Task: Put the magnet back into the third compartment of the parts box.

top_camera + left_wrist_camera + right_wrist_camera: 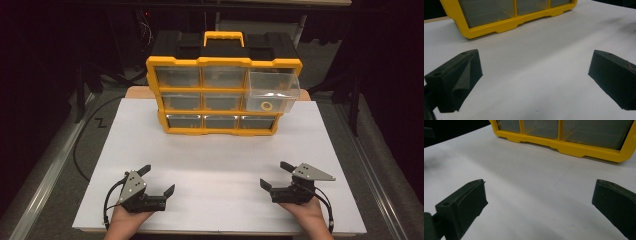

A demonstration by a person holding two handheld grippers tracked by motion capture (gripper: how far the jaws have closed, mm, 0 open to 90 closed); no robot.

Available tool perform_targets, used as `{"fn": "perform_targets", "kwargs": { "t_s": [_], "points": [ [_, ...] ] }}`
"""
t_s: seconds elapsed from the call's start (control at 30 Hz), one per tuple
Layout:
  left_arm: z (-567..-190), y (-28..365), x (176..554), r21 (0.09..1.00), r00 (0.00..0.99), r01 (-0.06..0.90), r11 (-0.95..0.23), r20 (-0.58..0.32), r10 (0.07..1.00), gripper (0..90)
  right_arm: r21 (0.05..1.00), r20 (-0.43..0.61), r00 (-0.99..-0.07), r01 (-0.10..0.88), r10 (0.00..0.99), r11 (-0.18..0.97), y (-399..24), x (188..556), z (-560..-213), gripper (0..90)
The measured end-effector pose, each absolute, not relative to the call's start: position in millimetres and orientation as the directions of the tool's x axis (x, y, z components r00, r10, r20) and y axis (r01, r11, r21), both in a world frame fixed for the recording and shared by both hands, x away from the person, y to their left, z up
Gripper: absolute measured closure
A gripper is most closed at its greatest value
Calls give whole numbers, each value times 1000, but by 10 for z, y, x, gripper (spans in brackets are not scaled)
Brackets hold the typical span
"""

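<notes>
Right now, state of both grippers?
Left gripper: open, holding nothing, low over the white board.
Right gripper: open, holding nothing, short of the yellow drawer cabinet.

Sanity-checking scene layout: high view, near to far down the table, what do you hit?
Left gripper and right gripper, level at the near edge, jaws apart → bare white board → yellow drawer organizer → its pulled-out top-right drawer, a yellow ring showing behind the clear plastic below it.

Glossy yellow plastic organizer (223,95); matt white tabletop (220,165)
</notes>
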State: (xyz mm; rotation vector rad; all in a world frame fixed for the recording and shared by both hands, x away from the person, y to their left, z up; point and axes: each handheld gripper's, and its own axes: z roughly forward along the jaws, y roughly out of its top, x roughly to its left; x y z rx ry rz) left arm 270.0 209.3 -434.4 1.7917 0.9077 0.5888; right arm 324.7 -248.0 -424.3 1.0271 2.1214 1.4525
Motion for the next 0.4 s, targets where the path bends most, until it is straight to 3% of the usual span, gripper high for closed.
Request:
{"fn": "perform_targets", "kwargs": {
  "t_s": [0.4],
  "points": [
    [-4341,2144,2686,928,608,308,-211,-21,793,1,899,84,-673,369,735,235,-2407,3254,-4278,8]
  ]
}}
